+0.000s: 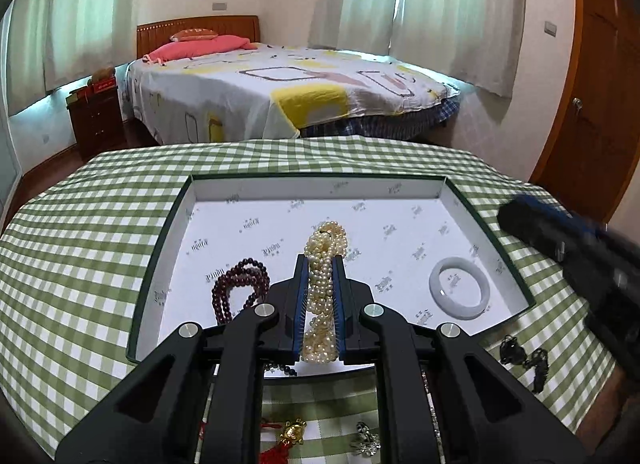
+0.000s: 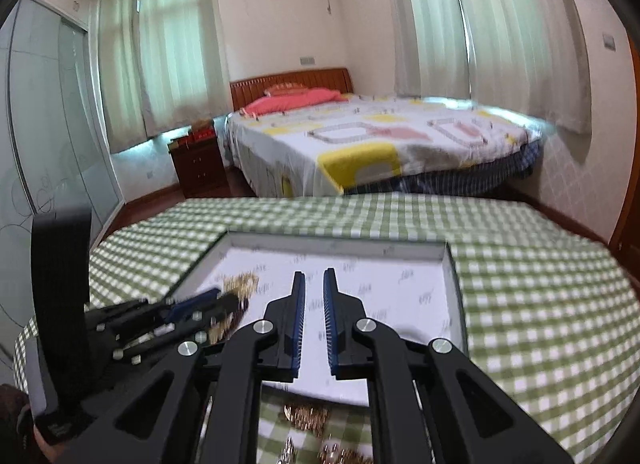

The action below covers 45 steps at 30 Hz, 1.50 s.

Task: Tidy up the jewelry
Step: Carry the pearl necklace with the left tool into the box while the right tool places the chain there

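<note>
1. We have the table [image 1: 72,248] under a green checked cloth, and it carries everything; the bed [image 1: 280,104] behind it plays no part.
2. On the table sits the shallow white-lined box lid [image 1: 460,200], which we judge to be the collecting tray, since the pieces already sorted lie inside it.
3. Our left tongs [image 1: 320,296] reach over the near edge of the lid, narrowed onto the pearl necklace [image 1: 324,260]; the bunched strands run up between the blades and spill out past the tips, resting on or just above the lining, so we judge this piece is being laid down.
4. Our right tongs [image 2: 314,320] stand slightly parted with nothing between them; that view is blurred, and they hover over the near right part of the lid, likely free for the next pick.
5. The dark red bead string [image 1: 236,288] lies coiled at the left of the lid, just beside the pearls; the white jade bangle [image 1: 460,288] lies flat at the right, well apart, so each piece keeps its own patch.
6. Unsorted pieces wait on the cloth in front of the lid: a gold charm on red cord [image 1: 292,432], a silver brooch [image 1: 366,444] and a dark chain [image 1: 524,360].
</note>
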Motion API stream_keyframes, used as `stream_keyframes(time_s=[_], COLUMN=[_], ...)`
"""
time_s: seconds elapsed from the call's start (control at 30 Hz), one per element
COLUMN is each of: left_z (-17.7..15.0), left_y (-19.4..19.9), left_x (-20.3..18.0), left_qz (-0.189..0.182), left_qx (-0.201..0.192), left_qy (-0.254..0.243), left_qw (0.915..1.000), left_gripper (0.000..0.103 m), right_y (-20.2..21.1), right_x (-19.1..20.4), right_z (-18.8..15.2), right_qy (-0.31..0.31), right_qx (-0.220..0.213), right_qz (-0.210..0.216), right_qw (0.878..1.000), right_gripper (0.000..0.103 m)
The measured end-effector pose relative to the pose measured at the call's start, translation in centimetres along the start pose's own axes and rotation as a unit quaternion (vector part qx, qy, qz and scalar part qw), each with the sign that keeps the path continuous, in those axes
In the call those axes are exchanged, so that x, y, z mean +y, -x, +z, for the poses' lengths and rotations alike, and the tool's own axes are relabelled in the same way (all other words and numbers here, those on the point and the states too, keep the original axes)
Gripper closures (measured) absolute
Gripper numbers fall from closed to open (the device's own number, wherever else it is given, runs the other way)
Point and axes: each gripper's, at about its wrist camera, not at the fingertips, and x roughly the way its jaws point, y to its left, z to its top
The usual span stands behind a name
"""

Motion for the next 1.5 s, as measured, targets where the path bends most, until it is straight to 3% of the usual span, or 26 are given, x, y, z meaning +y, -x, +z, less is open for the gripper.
stream_keyframes(time_s=[0.2,0.27,0.33,0.43,1.1,1.17,1.23,1.5], left_z=[-0.9,-1.2,-1.5,-2.0,-4.0,-4.0,-4.0,-3.7], left_y=[1.2,1.8,2.4,2.9,3.7,3.6,3.5,3.8], left_x=[-0.1,-0.2,-0.4,-0.1,1.5,1.5,1.5,1.6], left_qz=[0.008,0.010,0.011,0.013,0.020,0.020,0.020,0.018], left_qx=[-0.018,-0.023,-0.025,-0.025,-0.006,-0.005,-0.003,-0.008], left_qy=[-0.008,-0.011,-0.012,-0.010,0.012,0.013,0.014,0.017], left_qw=[0.9998,0.9996,0.9995,0.9996,0.9997,0.9997,0.9997,0.9996], left_gripper=[0.091,0.091,0.091,0.091,0.091,0.091,0.091,0.091], right_y=[0.0,0.0,-0.2,-0.4,-4.2,-4.5,-4.4,-1.9], right_x=[0.8,1.1,1.0,1.2,1.5,1.4,1.2,2.1], right_z=[-3.0,-3.7,-4.3,-5.1,-7.1,-7.3,-7.2,-6.0], right_qy=[-0.003,-0.001,-0.004,-0.002,0.005,0.004,0.003,0.012], right_qx=[0.031,0.040,0.048,0.062,0.155,0.163,0.162,0.109], right_qz=[-0.003,-0.005,-0.005,-0.008,-0.019,-0.016,-0.013,-0.007], right_qw=[1.000,0.999,0.999,0.998,0.988,0.986,0.987,0.994], right_gripper=[0.093,0.090,0.081,0.078,0.078,0.087,0.093,0.094])
